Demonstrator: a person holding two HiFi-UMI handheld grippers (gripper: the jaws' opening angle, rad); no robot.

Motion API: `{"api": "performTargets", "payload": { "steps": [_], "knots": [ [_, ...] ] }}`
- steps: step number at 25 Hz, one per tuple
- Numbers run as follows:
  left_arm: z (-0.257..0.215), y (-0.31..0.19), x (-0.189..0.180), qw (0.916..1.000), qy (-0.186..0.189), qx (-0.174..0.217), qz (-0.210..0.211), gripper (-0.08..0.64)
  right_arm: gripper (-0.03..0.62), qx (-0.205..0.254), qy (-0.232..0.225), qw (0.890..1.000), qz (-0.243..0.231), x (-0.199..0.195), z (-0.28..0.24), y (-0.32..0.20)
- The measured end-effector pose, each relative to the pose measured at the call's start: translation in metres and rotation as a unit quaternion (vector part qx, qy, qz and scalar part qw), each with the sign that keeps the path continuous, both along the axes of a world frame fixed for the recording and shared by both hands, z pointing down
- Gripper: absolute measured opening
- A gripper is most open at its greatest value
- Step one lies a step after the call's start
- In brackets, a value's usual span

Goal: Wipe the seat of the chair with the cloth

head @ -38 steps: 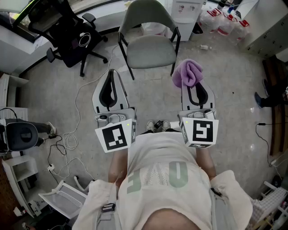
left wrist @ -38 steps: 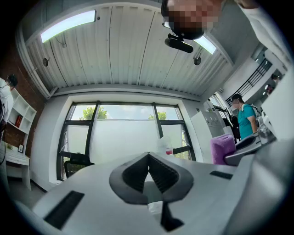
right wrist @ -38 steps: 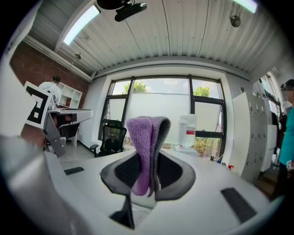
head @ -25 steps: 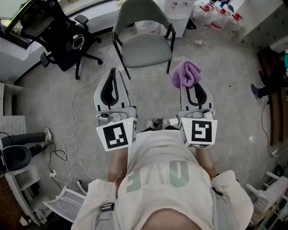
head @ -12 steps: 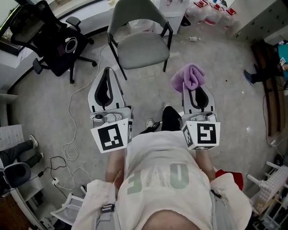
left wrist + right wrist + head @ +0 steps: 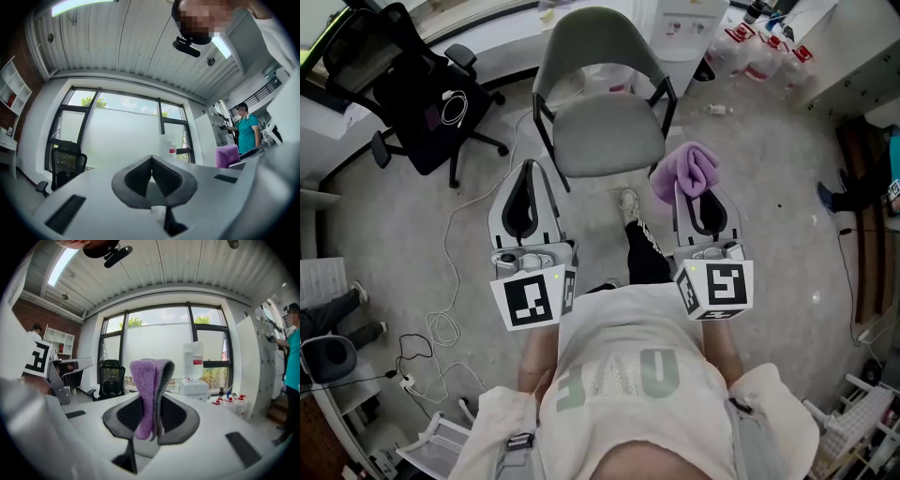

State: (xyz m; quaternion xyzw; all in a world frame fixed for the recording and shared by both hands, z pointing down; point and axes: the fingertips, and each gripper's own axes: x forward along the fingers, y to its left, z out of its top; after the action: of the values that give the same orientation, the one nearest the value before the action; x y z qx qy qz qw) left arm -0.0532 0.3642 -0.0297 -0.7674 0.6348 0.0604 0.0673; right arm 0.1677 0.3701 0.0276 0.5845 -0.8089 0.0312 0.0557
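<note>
Cloth (image 6: 143,380) clamped between the right gripper (image 6: 694,190) jaws, bunched above their tips, near the grey chair (image 6: 605,133) seat's front corner, purple, fleecy, folded double, left gripper (image 6: 529,171) jaws pressed together, holding nothing.

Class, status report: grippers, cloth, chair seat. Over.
Left gripper shut, empty. Right gripper shut on purple cloth. Chair seat ahead, cloth not yet touching it.

The pale concrete floor (image 6: 787,187) carried a grey chair (image 6: 609,131) near the middle and a black office chair (image 6: 412,84) to its left. A white cable (image 6: 455,272) trailed loosely across it, and bottles (image 6: 764,52) lay clustered at the far right.
</note>
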Motion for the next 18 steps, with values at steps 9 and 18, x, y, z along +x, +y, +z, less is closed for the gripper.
{"api": "performTargets", "payload": {
  "steps": [9,18],
  "knots": [
    [-0.016,-0.178,0.004,0.9979,-0.029,-0.007,-0.058,0.012,0.087,0.01,0.011,0.996,-0.083,-0.009,-0.03,-0.215],
    [-0.006,-0.295,0.001,0.995,-0.042,-0.026,-0.087,0.012,0.089,-0.038,-0.003,0.984,-0.173,-0.031,-0.01,-0.344]
  ]
}}
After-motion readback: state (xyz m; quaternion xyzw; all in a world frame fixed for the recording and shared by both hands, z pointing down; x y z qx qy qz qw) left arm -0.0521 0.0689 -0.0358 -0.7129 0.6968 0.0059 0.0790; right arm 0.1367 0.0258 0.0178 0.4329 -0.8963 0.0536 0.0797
